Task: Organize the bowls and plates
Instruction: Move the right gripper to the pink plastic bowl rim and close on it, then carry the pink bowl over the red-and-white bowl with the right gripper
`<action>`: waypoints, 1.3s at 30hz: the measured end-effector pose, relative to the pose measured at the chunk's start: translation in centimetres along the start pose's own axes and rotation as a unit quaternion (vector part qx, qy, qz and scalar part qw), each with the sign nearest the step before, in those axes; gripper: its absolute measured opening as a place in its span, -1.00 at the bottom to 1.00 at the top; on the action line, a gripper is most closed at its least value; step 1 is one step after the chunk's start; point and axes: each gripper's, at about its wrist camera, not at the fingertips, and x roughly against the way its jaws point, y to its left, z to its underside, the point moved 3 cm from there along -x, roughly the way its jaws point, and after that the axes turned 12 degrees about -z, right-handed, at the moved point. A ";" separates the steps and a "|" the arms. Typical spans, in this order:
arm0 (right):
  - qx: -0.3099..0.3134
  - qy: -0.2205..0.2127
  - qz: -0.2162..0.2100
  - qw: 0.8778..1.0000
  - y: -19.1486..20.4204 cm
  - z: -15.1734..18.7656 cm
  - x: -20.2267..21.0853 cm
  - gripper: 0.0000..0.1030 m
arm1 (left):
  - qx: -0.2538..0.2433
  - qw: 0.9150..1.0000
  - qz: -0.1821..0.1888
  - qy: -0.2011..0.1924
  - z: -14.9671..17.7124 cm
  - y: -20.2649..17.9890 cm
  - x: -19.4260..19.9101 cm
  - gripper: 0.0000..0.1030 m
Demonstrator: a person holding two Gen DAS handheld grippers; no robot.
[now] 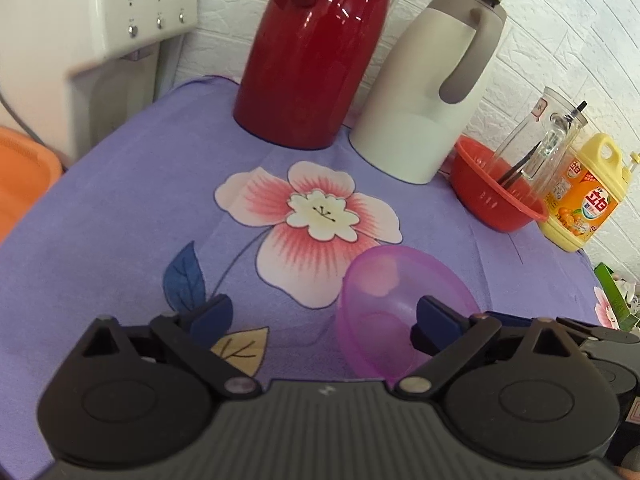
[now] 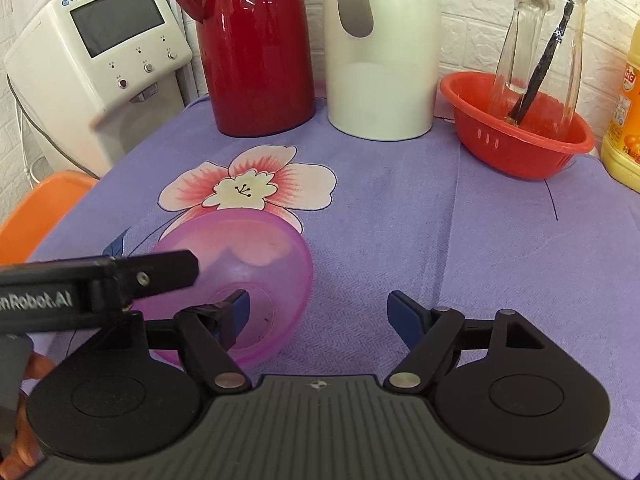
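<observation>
One purple bowl [image 2: 256,264] lay tipped on the cloth-covered bench [image 2: 480,240] between your tongs, left [image 1: 324,316] and right [image 2: 320,312], both spread wide and holding nothing. Thin, light plastic, it looked slippery; its rim seemed your surest hold.

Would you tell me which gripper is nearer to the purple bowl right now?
Left. The left gripper is open with one finger inside the purple bowl; the right gripper, also open, sits beside it, its left finger overlapping the bowl's edge.

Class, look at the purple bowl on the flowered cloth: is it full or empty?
Empty. The flower print shows straight through the purple bowl and its translucent floor is bare; the flowered cloth lies beneath.
</observation>
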 end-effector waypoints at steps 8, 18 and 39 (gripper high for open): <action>0.023 0.011 -0.002 1.000 1.1 0.0 -1.3 0.70 | 0.015 1.000 0.019 -0.012 0.4 0.1 -0.7 0.02; 0.032 0.018 -0.024 0.999 2.5 0.6 -0.6 0.02 | -0.017 0.999 0.041 0.007 1.0 -2.0 -0.2 -0.18; 0.009 -0.029 0.001 1.000 1.7 6.2 16.1 0.07 | -0.075 0.990 0.121 -0.005 6.4 -10.3 14.1 -0.18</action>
